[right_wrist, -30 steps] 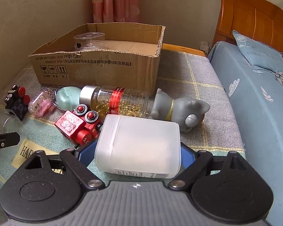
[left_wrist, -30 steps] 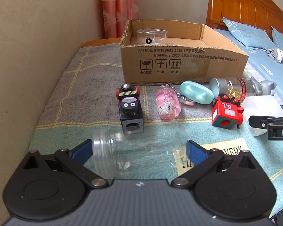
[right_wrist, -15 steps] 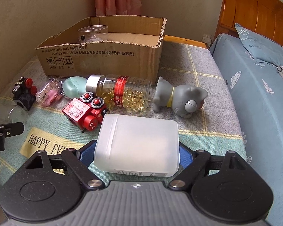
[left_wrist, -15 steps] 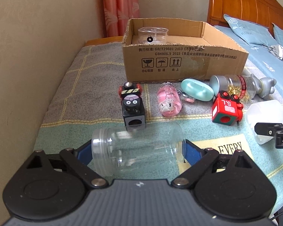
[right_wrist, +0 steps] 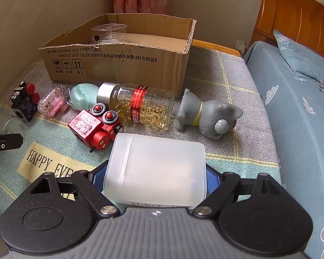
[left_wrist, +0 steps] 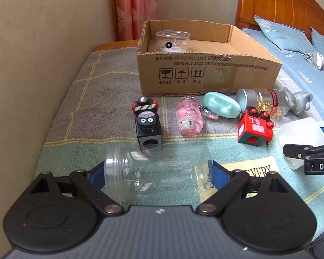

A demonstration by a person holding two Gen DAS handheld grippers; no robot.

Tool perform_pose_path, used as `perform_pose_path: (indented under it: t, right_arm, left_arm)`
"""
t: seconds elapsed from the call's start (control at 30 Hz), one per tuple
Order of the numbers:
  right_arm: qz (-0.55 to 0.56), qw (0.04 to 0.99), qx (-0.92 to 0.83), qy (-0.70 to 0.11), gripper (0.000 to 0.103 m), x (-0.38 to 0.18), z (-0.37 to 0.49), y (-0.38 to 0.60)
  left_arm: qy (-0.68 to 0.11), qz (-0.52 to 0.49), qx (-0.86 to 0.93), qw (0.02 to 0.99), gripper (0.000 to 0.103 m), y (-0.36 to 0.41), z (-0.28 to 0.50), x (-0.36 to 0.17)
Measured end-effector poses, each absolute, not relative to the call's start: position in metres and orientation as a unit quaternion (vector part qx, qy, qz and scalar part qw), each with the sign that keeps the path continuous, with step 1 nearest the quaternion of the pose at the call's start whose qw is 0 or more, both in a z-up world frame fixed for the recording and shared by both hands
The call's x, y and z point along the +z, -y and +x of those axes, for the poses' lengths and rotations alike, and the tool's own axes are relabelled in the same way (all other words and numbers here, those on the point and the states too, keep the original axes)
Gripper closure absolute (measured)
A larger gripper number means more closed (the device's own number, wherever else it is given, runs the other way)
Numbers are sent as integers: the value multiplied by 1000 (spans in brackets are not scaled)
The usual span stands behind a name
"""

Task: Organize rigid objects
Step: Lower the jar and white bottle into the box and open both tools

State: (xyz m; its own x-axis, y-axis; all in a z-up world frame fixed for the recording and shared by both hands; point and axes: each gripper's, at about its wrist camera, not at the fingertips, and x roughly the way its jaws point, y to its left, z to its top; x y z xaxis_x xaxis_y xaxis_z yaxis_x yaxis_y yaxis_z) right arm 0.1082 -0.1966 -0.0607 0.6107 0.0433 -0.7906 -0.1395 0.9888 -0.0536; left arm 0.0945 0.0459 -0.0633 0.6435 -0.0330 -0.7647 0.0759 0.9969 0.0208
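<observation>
Sideways, clear jar (left_wrist: 157, 170), mouth leftward

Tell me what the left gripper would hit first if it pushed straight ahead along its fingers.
The left gripper already has the clear jar lying sideways between its blue pads, so that comes first. Just beyond it stands the black toy block, probably next in line; depth there is hard to judge.

This is a bedroom in a home. A carved wooden headboard (right_wrist: 295, 15) fills the upper right of the frame, above a bed with a blue patterned sheet (right_wrist: 291, 112) and matching pillow (right_wrist: 299, 56). Pink curtains (left_wrist: 136, 8) hang at top centre against a plain beige wall (left_wrist: 43, 54). A wall socket (right_wrist: 240, 43) sits low beside the headboard, and a checked blanket (left_wrist: 101, 90) covers the near surface.
</observation>
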Motion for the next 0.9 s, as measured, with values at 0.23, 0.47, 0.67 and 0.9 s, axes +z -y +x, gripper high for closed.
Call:
perform_pose_path:
  t: [0.23, 0.47, 0.67, 0.9]
  right_arm:
    - [-67, 893, 89, -436, 15, -46, 101, 201]
    - [-68, 899, 132, -412, 15, -13, 100, 203]
    - [-72, 911, 158, -374, 15, 20, 114, 202]
    - [-86, 920, 164, -346, 15, 45, 140, 201]
  left_arm:
    - [-401, 44, -49, 914, 11, -41, 86, -39]
    - [-368, 57, -75, 925, 11, -32, 97, -5]
    - [-336, 71, -104, 933, 11, -14, 140, 27]
    - [-329, 99, -103, 933, 11, 6, 217, 38]
